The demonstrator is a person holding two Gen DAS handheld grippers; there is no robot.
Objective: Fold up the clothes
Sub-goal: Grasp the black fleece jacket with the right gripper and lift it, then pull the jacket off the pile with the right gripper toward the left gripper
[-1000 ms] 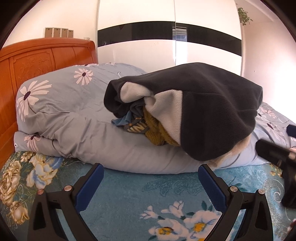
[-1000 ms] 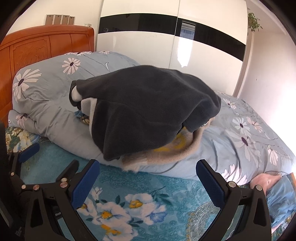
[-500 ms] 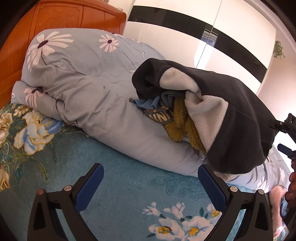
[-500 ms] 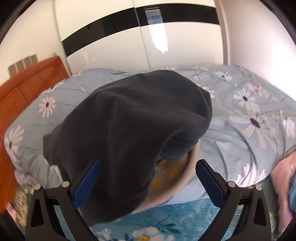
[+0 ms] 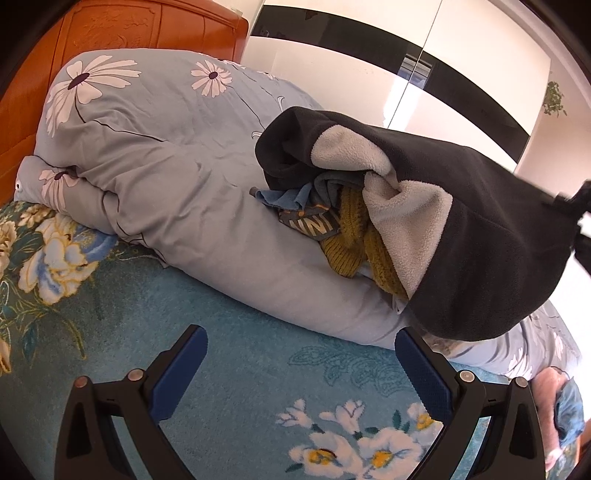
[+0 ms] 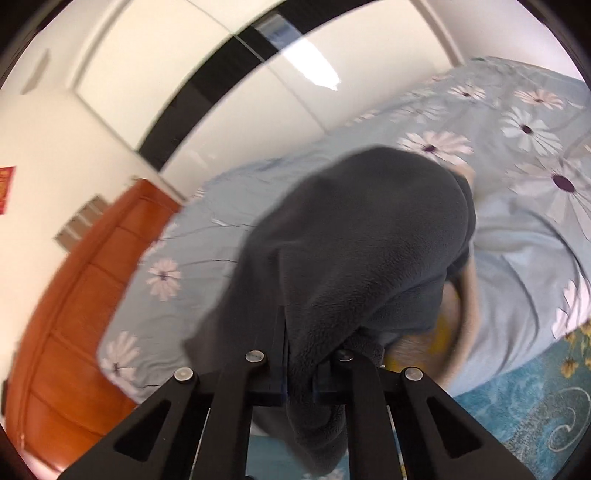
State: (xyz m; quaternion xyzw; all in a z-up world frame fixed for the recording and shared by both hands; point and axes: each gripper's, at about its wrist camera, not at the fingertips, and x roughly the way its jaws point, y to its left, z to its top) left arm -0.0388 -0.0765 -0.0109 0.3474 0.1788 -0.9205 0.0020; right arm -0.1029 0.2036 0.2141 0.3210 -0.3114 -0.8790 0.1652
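Right gripper clamping dark fleece, left view reveals mustard knit beneath

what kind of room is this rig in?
Almost certainly a home bedroom. There's a bed with a carved wooden headboard, a rolled daisy-print duvet on a floral bedspread, and a glossy white wardrobe behind. A pile of clothes under a dark fleece sits on the duvet.
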